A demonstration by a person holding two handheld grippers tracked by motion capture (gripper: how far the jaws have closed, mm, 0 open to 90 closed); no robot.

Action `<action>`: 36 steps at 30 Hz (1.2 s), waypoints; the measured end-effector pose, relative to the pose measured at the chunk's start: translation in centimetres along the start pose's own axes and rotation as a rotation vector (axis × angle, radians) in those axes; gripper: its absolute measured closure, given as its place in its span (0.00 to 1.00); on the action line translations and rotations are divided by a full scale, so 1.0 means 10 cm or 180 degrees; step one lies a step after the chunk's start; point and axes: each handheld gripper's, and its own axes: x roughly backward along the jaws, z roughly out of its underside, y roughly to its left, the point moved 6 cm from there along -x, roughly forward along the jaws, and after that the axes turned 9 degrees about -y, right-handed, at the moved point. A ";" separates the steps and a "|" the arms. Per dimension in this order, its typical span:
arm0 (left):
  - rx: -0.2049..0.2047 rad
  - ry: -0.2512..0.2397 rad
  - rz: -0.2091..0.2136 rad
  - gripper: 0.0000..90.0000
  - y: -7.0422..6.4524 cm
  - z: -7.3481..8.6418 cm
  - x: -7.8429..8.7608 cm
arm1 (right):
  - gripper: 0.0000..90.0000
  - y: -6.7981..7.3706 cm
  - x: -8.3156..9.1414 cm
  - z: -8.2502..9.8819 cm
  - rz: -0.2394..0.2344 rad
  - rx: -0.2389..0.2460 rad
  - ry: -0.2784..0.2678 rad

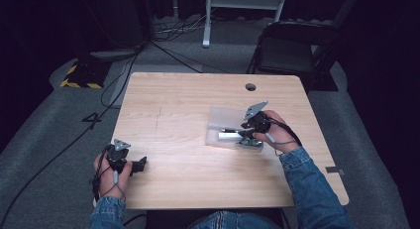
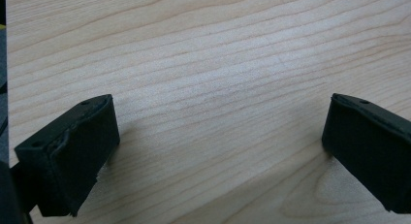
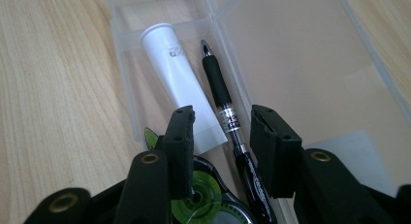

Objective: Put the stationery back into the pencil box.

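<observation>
Dark room surrounding a pale wooden desk (image 1: 178,120), which is standing on grey carpet; a folding chair (image 1: 292,48) is sitting beyond the far right corner, a white frame leg (image 1: 207,21) is rising at the back, and cables are trailing over the floor at the left past a yellow-and-black striped base (image 1: 79,75). A round cable hole (image 1: 250,86) is showing near the far edge of the desk. Item one: a clear plastic case (image 3: 310,69), lying open on the right half of the desk, its lid folded out flat beside the tray. Nothing is lying between the case and the near edge. Contents: a white tube (image 3: 181,88) with a flat crimped end, lying lengthwise in the tray; a black pen (image 3: 228,122) with a rubber grip and silver tip, lying just beside the tube and parallel to it; a green-and-clear correction tape dispenser (image 3: 203,195), sitting at the near end of the tray, partly hidden under the tongs. Item two: right tongs (image 3: 223,132), hovering over the case with jaws partly spread, straddling the pen and the tube's crimped end, pads not pressing on either. Item three: left tongs (image 2: 218,151), resting at the near left corner of the desk, jaws spread wide over bare wood, well apart from the case.
</observation>
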 end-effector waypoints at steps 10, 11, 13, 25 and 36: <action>0.0005 0.0004 0.0005 0.00 0.00 0.00 0.00 | 0.62 -0.01 0.27 -0.12 0.0128 -0.0165 -0.0365; 0.0003 0.0002 0.0004 0.00 0.00 0.00 0.00 | 0.61 -0.01 0.31 -0.13 0.0141 -0.0184 -0.0405; 0.0003 0.0003 0.0005 0.00 0.00 0.00 0.00 | 0.58 0.00 0.38 -0.14 0.0172 -0.0218 -0.0459; 0.0002 0.0003 0.0007 0.00 0.00 0.00 0.00 | 0.44 -0.01 0.74 -0.05 0.0388 -0.0509 -0.0740; 0.0003 0.0000 0.0001 0.00 -0.02 -0.01 -0.02 | 0.42 -0.11 0.98 0.32 0.0630 -0.0731 -0.0735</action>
